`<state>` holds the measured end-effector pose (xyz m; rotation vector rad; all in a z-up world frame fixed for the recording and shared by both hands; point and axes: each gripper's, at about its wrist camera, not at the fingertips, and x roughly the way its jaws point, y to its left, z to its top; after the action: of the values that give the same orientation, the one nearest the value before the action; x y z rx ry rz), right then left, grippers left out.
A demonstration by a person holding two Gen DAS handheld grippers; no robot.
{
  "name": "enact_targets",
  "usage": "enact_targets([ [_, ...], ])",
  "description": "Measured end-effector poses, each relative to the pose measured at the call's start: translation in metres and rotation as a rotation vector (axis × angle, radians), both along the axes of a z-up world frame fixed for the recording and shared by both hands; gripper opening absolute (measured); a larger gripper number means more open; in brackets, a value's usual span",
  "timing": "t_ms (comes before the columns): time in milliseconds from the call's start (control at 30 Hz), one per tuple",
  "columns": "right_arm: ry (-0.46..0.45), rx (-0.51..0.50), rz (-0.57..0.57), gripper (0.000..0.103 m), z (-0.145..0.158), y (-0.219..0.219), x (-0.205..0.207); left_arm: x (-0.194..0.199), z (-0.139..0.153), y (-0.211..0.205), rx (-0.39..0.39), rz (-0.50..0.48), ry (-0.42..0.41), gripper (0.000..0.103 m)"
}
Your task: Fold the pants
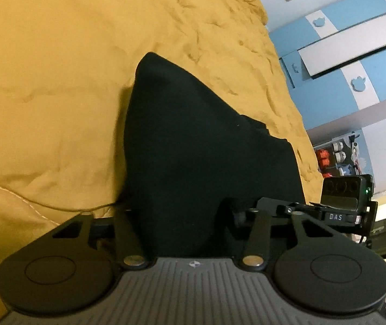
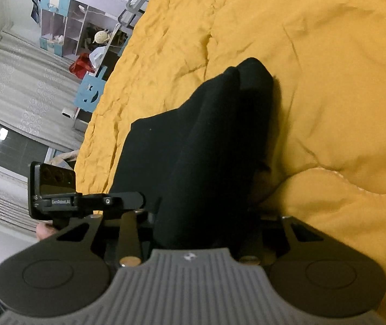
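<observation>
Left wrist view: the black pants are seen bunched into the left gripper, the cloth running from between the jaws up toward twelve o'clock, where a rounded corner is lifted off the yellow bedspread. The jaws are drawn in narrow with fabric filling the gap, so a pinch on the cloth is judged, though the pads themselves are hidden by it. In the right wrist view the same story is told: the right gripper is closed down on a thick roll of the pants, two rounded folds being shown at twelve o'clock, a flatter panel spreading toward nine. No earlier motion of the jaws can be vouched for here. As for progress, one edge appears gathered at both ends and raised, so a fold is judged to be under way, not finished; laying it over and flattening are left. The pants look soft, matte and heavy, draping in smooth humps. The bedspread is quilted, puffy and finely creased, with stitched seams curving at five o'clock.
</observation>
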<state>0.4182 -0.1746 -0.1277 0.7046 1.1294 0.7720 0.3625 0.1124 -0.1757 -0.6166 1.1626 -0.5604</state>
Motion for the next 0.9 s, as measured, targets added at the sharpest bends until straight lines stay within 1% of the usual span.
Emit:
enact_targets([
  [33, -0.004, 0.0, -0.003, 0.028, 0.002, 0.0, -0.001, -0.001, 0.003, 0.0, 0.002, -0.004, -0.008, 0.046],
  [100, -0.003, 0.006, -0.009, 0.023, 0.006, 0.002, -0.002, -0.004, 0.011, 0.001, -0.002, -0.003, -0.02, 0.035],
  [167, -0.002, 0.013, -0.017, 0.022, 0.012, 0.0, -0.004, -0.008, 0.022, 0.002, -0.017, -0.005, -0.035, 0.031],
  [333, -0.041, 0.016, -0.018, 0.021, 0.041, -0.009, -0.016, -0.019, 0.051, -0.006, -0.014, -0.034, -0.084, 0.03],
  [533, -0.092, 0.024, -0.044, 0.021, 0.083, -0.033, -0.045, -0.042, 0.093, -0.023, -0.02, -0.065, -0.132, 0.03],
  [733, -0.146, 0.019, -0.081, 0.021, 0.13, -0.067, -0.093, -0.077, 0.139, -0.047, -0.02, -0.107, -0.196, 0.03],
  [900, -0.184, 0.002, -0.125, 0.021, 0.176, -0.1, -0.152, -0.112, 0.178, -0.07, -0.03, -0.153, -0.241, 0.03],
])
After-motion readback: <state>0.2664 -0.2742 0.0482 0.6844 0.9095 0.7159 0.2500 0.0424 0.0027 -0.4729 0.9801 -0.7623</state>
